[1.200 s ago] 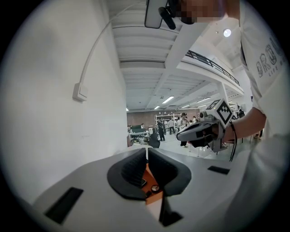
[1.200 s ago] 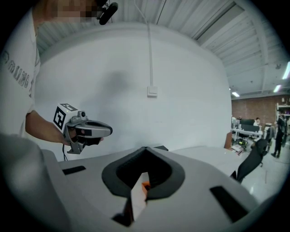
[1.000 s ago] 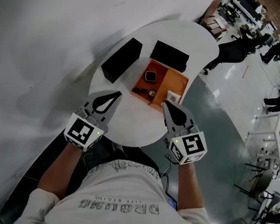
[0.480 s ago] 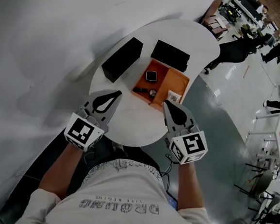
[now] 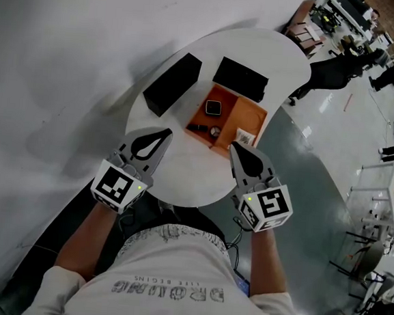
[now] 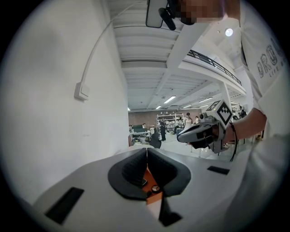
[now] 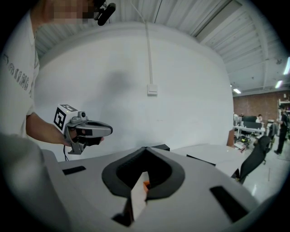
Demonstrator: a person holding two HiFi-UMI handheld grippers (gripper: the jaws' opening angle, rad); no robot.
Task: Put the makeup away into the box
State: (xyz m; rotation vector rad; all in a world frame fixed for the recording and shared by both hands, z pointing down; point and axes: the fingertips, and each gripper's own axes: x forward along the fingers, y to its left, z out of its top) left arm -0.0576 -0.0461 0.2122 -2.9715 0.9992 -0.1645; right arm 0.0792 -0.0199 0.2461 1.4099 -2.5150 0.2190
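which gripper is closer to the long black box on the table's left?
Left. The left gripper hovers on the near side of the long black box; the right gripper is farther, by the near corner of the orange box.

Large open workshop or lab hall. Evidence: glossy grey floor [image 5: 317, 198], rows of benches [image 5: 341, 8] carrying equipment, shelving [image 6: 168, 120] at the far wall, ceiling strip lights [image 6: 170, 99], mezzanine railing [image 6: 213, 63], people [image 5: 388, 67] at stations.
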